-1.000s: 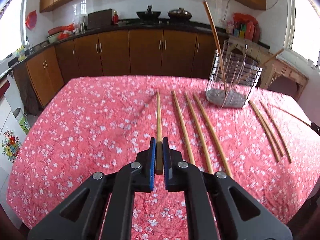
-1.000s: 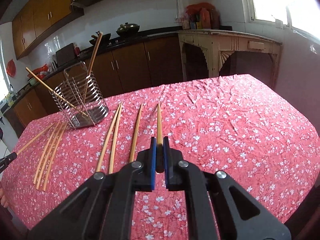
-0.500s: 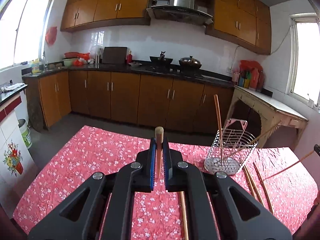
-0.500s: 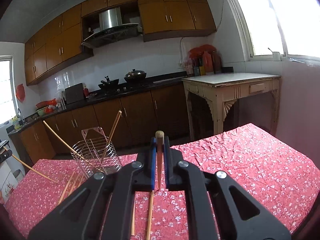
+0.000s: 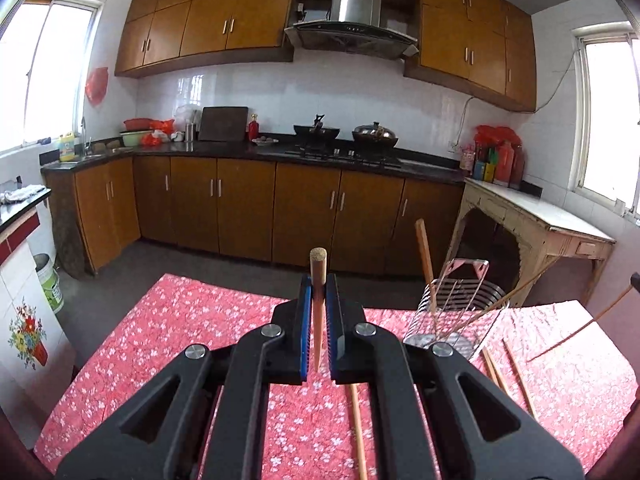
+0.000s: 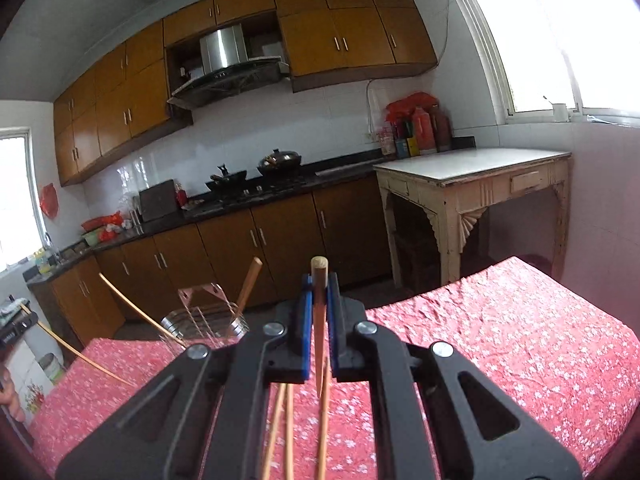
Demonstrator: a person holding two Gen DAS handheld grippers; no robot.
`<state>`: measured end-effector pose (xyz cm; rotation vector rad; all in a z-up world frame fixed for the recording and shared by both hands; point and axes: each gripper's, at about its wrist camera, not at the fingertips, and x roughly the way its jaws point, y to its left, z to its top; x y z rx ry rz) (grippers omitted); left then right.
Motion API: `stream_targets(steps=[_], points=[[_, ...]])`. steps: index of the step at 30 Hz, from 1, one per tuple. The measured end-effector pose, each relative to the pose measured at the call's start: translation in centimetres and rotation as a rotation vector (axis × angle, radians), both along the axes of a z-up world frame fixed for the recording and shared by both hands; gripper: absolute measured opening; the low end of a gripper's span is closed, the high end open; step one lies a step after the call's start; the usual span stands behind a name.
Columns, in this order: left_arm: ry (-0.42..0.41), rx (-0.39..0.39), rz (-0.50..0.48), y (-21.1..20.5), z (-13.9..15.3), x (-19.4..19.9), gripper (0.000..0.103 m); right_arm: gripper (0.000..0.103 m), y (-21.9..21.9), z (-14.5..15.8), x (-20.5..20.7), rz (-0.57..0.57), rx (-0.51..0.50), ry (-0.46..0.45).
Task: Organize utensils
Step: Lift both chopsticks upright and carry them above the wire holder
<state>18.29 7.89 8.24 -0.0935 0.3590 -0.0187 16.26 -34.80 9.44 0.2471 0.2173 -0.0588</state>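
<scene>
Left wrist view: the left gripper (image 5: 318, 300) has its jaws clamped on a wooden chopstick (image 5: 318, 276), whose blunt end stands up just above the blue pads while its thin tip hangs down between them. Right of the jaws and a little beyond them, a wire utensil basket (image 5: 460, 320) stands on the tabletop (image 5: 180, 320), which wears a red flowered cloth. One chopstick stands nearly upright in the basket and a thinner one leans out over its right rim. Loose chopsticks (image 5: 516, 376) lie flat on the cloth right of the jaws, just in front of the basket, and one more lies below the jaws.

Right wrist view: the right gripper (image 6: 319, 300) is likewise closed on a chopstick (image 6: 319, 280), blunt end up, tip pointing down between the pads. The same basket (image 6: 208, 320) sits left of these jaws, holding one chopstick that leans right and a long thin one that slants out to the left. Three chopsticks (image 6: 288, 420) lie on the cloth below the jaws.
</scene>
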Motion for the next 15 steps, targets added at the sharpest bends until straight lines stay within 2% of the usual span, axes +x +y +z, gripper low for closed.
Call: stream_targets(steps=[9,12,15], points=[[-0.08,-0.056,-0.13,-2.3,7.0,-0.8,0.007,0.008,1.5,8.2,-0.3,0.163,0.045,-0.108],[-0.104,-0.094,-0.203,-4.0,9.1,-1.0,0.007,0.008,2.7,9.5,0.5,0.189,0.047,-0.131],[-0.117,-0.121,-0.247,-5.4,9.8,-1.0,0.007,0.008,4.0,9.8,2.1,0.21,0.046,-0.142]])
